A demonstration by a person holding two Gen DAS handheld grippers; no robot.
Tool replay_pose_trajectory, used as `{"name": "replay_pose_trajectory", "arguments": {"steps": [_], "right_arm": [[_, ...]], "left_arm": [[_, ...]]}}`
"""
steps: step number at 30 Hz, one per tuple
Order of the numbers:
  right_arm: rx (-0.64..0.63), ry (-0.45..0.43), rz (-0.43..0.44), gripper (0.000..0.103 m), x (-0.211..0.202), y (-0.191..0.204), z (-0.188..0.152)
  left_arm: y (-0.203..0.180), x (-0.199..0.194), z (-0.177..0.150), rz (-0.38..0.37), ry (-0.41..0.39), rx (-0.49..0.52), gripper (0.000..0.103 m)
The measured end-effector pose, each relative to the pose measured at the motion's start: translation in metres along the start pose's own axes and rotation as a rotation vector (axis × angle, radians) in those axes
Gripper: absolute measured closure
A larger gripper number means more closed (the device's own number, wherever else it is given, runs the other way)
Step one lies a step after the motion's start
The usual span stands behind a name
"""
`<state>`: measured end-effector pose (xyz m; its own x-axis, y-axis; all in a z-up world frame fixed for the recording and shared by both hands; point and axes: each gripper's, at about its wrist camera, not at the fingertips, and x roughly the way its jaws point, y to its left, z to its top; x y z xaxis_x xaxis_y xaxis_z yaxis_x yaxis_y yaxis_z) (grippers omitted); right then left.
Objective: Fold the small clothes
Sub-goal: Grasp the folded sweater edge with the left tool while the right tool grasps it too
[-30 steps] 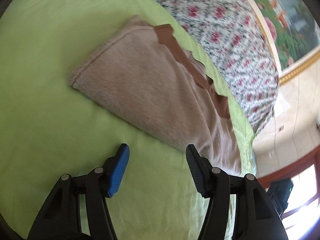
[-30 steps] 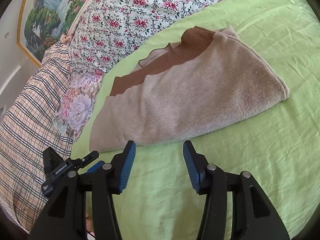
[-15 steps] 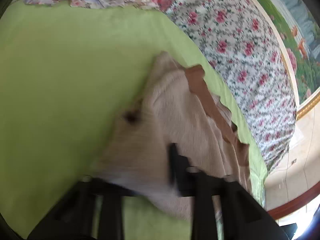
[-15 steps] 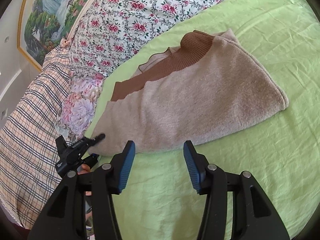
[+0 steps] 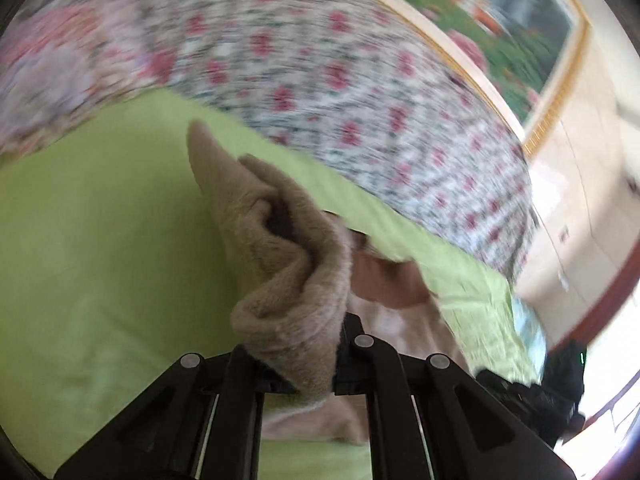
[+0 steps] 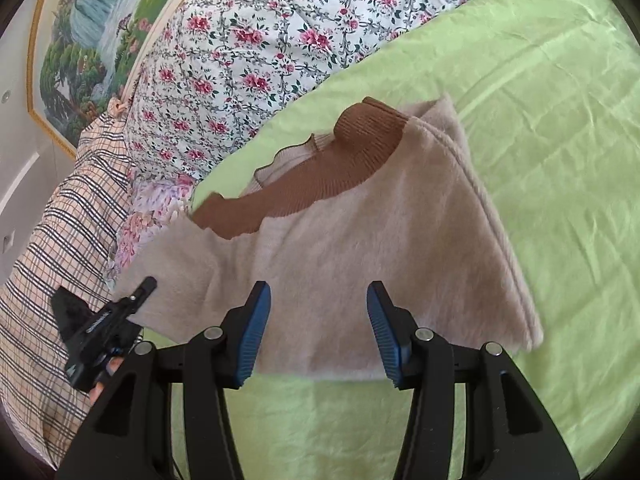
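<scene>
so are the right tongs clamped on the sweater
No, the right tongs stand open above the sweater, their blue pads apart and pressing on nothing.

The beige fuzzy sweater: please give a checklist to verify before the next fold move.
1. Left tongs shut on the beige fuzzy sweater: ok.
2. Gripped edge raised off the light green bedsheet: ok.
3. Right tongs open: ok.
4. Right tongs gripping fabric: not ok, pads apart above it.
5. Brown ribbed collar lies flat: cannot tell.
</scene>
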<state>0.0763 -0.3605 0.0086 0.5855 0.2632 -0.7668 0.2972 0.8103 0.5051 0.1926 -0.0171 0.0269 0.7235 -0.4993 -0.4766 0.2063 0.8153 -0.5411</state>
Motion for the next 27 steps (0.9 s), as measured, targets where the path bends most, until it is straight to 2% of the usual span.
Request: {"name": "replay_pose_trajectory", "arguments": {"steps": [3,6,10,11,14,17,20,22,23,25,27], "right_arm": [[0.016,0.019,0.037,0.051,0.006,-0.006,0.012],[0.061,0.031,0.076,0.051,0.014,-0.016,0.022],[0.076,0.073,0.141,0.051,0.035,-0.017,0.038],[0.072,0.099,0.147,0.05,0.046,-0.013,0.043],[0.057,0.166,0.208,0.031,0.075,-0.003,0.053],[0.073,0.239,0.295,0.031,0.115,0.007,0.065],[0.057,0.298,0.283,0.032,0.153,0.02,0.073],[0.03,0.321,0.271,0.071,0.172,0.03,0.077],[0.042,0.32,0.27,0.085,0.174,0.031,0.08],[0.02,0.279,0.289,0.087,0.164,0.039,0.088],[-0.024,0.232,0.299,0.087,0.141,0.044,0.096]], "left_arm": [[-0.036,0.019,-0.01,-0.041,0.044,0.077,0.096],[-0.056,0.042,-0.028,-0.075,0.107,0.113,0.096],[-0.06,0.073,-0.054,-0.081,0.203,0.124,0.096],[-0.059,0.076,-0.057,-0.085,0.213,0.12,0.096],[-0.055,0.075,-0.059,-0.105,0.21,0.102,0.096],[-0.056,0.075,-0.055,-0.114,0.209,0.103,0.096],[-0.056,0.078,-0.054,-0.111,0.219,0.112,0.096],[-0.058,0.079,-0.053,-0.104,0.222,0.121,0.096],[-0.058,0.076,-0.053,-0.103,0.224,0.127,0.096],[-0.063,0.073,-0.051,-0.103,0.213,0.143,0.096],[-0.077,0.071,-0.045,-0.137,0.204,0.154,0.096]]}}
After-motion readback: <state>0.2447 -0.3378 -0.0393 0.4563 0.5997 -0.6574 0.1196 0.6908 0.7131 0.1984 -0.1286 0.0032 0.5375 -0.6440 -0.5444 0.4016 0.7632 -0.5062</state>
